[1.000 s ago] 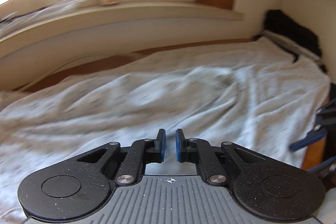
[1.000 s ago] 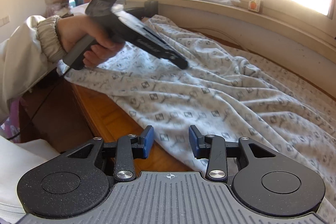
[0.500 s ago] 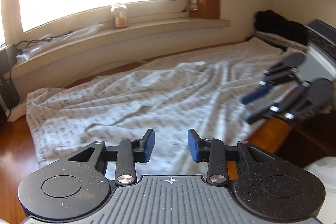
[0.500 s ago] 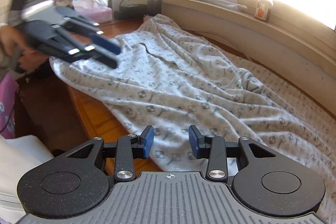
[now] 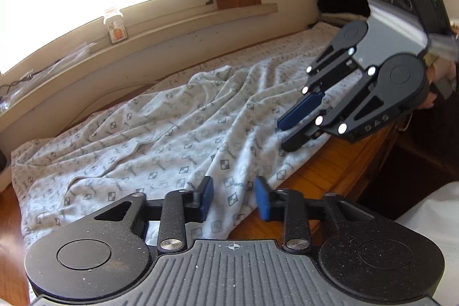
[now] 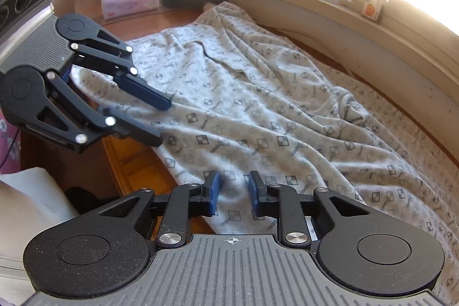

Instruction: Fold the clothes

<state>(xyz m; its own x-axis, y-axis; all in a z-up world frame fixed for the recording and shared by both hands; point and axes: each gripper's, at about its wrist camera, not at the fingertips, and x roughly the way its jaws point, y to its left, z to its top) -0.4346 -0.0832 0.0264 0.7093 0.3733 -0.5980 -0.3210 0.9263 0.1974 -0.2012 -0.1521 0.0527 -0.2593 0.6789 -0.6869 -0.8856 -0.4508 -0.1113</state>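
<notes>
Cloth first: the pale grey garment printed with small dark squares (image 5: 183, 128) lies spread and rumpled along the wooden counter (image 5: 324, 174), its near hem at the counter's front edge. We hold our left gripper (image 5: 234, 198) and right gripper (image 6: 233, 192) over that hem, jaws closing with fabric between them but not yet pinched, probably to lift the edge for a fold.

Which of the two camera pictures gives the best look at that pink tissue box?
The right wrist view. The tissue box stands at the far end of the wooden table, in the upper left, with white tissue sticking out of its top. The left wrist view does not show it at all; it looks toward the window and the patterned garment.
</notes>
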